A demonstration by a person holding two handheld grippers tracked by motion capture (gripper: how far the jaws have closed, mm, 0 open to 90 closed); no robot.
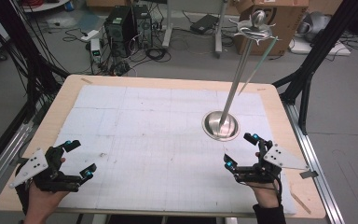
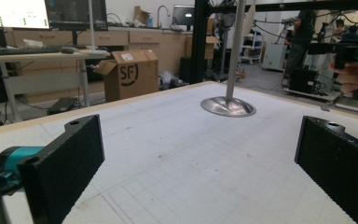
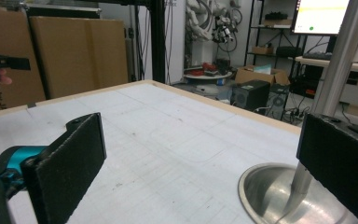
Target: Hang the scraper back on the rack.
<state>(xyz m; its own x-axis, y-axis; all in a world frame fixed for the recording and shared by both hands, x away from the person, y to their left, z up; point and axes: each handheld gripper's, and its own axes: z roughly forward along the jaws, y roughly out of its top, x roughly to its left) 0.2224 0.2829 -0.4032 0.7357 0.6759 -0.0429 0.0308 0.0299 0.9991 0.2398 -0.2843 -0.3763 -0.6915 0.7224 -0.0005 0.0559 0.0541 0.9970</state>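
A metal stand rises from a round steel base (image 1: 221,126) on the right half of the white mat; its pole (image 1: 237,80) ends in a hooked top (image 1: 255,29) with a thin pale rod hanging from it. My right gripper (image 1: 242,150) is open just in front of that base, and the base (image 3: 289,196) lies close under its right jaw. My left gripper (image 1: 80,158) is open at the near left of the table. Its jaws are wide apart (image 2: 200,154), with the base (image 2: 228,106) farther off.
The white gridded mat (image 1: 158,140) covers the wooden table (image 1: 23,186). Black frame posts (image 1: 307,70) stand at the table's right and left. Computers, cables and cardboard boxes (image 1: 270,14) sit on the floor beyond the far edge.
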